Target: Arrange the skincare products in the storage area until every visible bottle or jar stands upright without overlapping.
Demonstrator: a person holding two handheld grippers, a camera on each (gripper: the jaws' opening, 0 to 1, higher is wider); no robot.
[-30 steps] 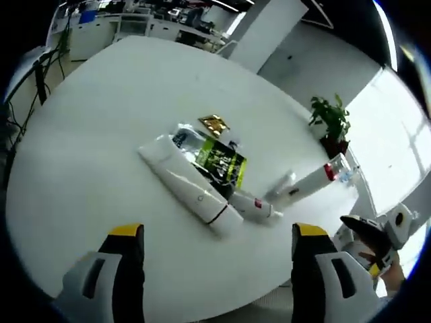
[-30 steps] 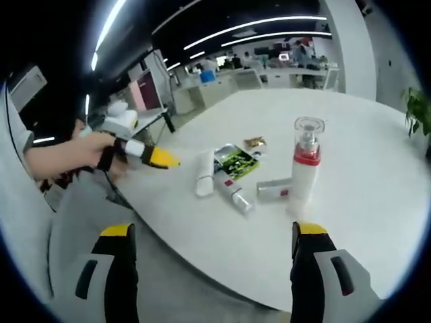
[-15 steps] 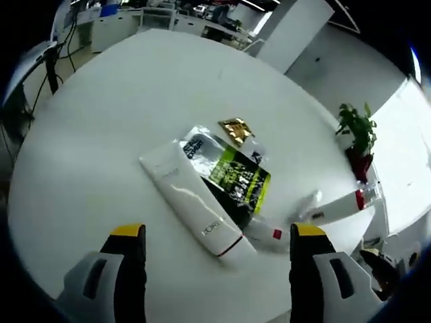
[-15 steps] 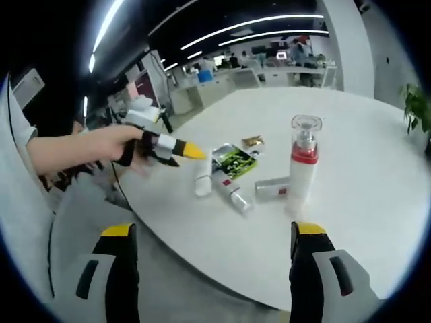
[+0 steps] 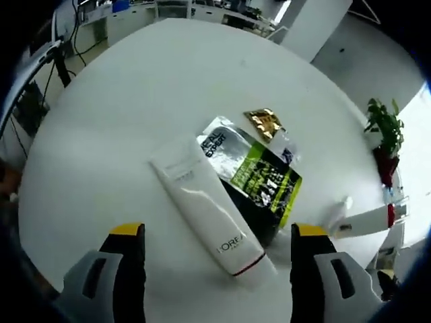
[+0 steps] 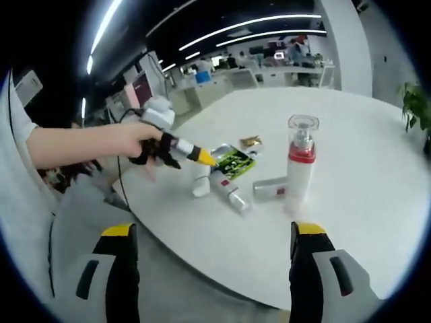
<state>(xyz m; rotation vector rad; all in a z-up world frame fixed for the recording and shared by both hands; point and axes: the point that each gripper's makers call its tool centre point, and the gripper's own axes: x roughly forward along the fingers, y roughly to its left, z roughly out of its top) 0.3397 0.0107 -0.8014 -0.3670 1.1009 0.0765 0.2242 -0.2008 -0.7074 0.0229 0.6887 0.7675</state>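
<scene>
A white L'Oreal tube (image 5: pixel 210 217) lies flat on the round white table (image 5: pixel 101 128), partly over a green, black and silver pouch (image 5: pixel 261 176). A gold sachet (image 5: pixel 264 121) lies beyond the pouch. My left gripper (image 5: pixel 212 282) hovers open just above the tube's capped end. In the right gripper view a person's hand holds that left gripper (image 6: pixel 202 158) over the white tube (image 6: pixel 201 185). A clear-capped pump bottle with a red band (image 6: pixel 300 168) stands upright, with a silver tube (image 6: pixel 269 188) and a red-marked white tube (image 6: pixel 229 190) lying beside it. My right gripper (image 6: pixel 212 269) is open, off the table's near edge.
A potted plant (image 5: pixel 384 128) stands past the table's far side. Office desks and monitors (image 6: pixel 269 67) fill the background. The person's arm and sleeve (image 6: pixel 60 145) reach in from the left. Bare tabletop (image 6: pixel 370 202) stretches to the right of the pump bottle.
My left gripper has moved in over the table, closer to the white tube and pouch, which now look larger. The right gripper has stayed put and the products have not moved.
</scene>
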